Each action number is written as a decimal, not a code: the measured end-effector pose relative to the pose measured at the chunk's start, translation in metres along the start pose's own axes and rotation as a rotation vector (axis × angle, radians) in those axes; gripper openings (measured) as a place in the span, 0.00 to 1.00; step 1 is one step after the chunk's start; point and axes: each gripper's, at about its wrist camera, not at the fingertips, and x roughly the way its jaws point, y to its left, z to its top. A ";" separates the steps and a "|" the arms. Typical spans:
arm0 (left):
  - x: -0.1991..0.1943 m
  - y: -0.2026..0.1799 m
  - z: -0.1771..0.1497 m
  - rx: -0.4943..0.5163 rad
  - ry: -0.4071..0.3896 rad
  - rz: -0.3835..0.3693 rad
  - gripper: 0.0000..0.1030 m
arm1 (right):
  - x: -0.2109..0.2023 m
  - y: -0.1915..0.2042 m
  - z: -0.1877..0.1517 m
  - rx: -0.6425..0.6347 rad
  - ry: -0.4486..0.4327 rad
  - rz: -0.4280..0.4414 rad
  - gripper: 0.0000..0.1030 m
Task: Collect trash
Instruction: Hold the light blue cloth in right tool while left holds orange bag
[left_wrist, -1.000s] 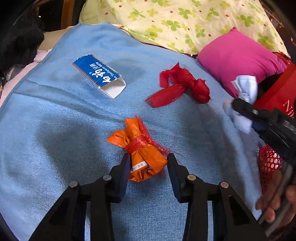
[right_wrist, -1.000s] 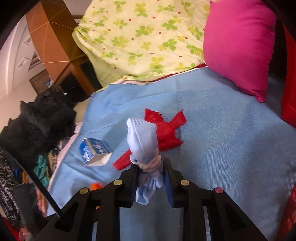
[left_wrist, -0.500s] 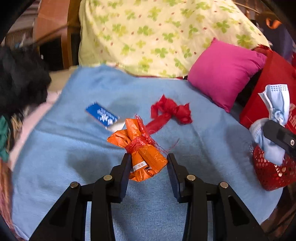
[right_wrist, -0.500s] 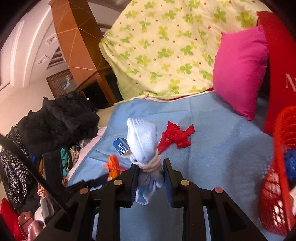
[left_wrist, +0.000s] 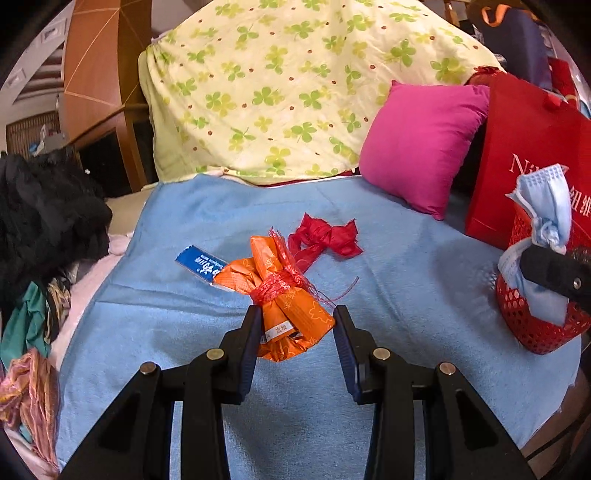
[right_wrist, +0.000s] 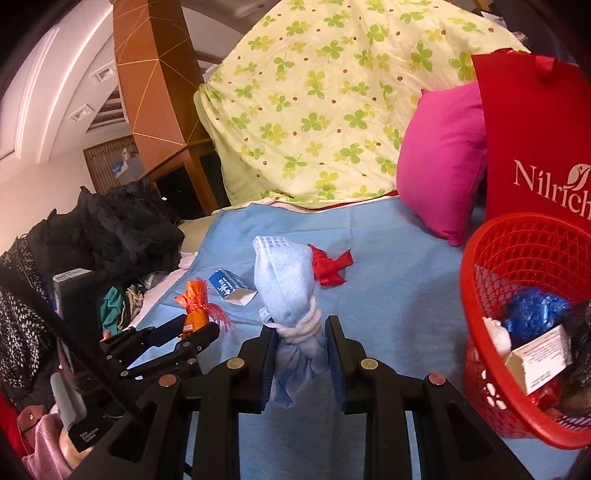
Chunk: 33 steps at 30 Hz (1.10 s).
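Observation:
My left gripper (left_wrist: 296, 334) is shut on an orange wrapper bundle (left_wrist: 284, 295) tied with red mesh and holds it above the blue blanket (left_wrist: 388, 295). My right gripper (right_wrist: 298, 360) is shut on a knotted pale blue face mask (right_wrist: 288, 291), held left of the red mesh basket (right_wrist: 476, 280); the mask also shows in the left wrist view (left_wrist: 543, 236) in front of the basket (left_wrist: 517, 314). A red crumpled wrapper (left_wrist: 325, 240) and a blue and white carton (left_wrist: 199, 264) lie on the blanket. The left gripper with the orange bundle (right_wrist: 195, 312) shows in the right wrist view.
The basket holds a blue bag (right_wrist: 532, 314), a white box (right_wrist: 535, 354) and other trash. A red paper bag (right_wrist: 535, 129), a pink cushion (left_wrist: 421, 144) and a green-flowered quilt (left_wrist: 288, 85) stand behind. Dark clothes (left_wrist: 44, 214) are piled left of the bed.
Both grippers have lifted and pulled back with their loads. The right gripper has swung right, bringing the red basket into its view.

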 end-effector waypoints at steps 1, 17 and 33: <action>0.000 -0.002 0.000 0.004 -0.001 0.000 0.40 | 0.000 -0.002 0.000 0.002 0.002 -0.002 0.27; -0.005 -0.008 0.000 0.021 -0.003 0.036 0.40 | 0.003 0.000 -0.001 -0.031 0.007 -0.005 0.27; -0.006 -0.009 0.000 0.029 -0.007 0.052 0.40 | 0.003 -0.002 -0.001 -0.033 0.003 -0.012 0.27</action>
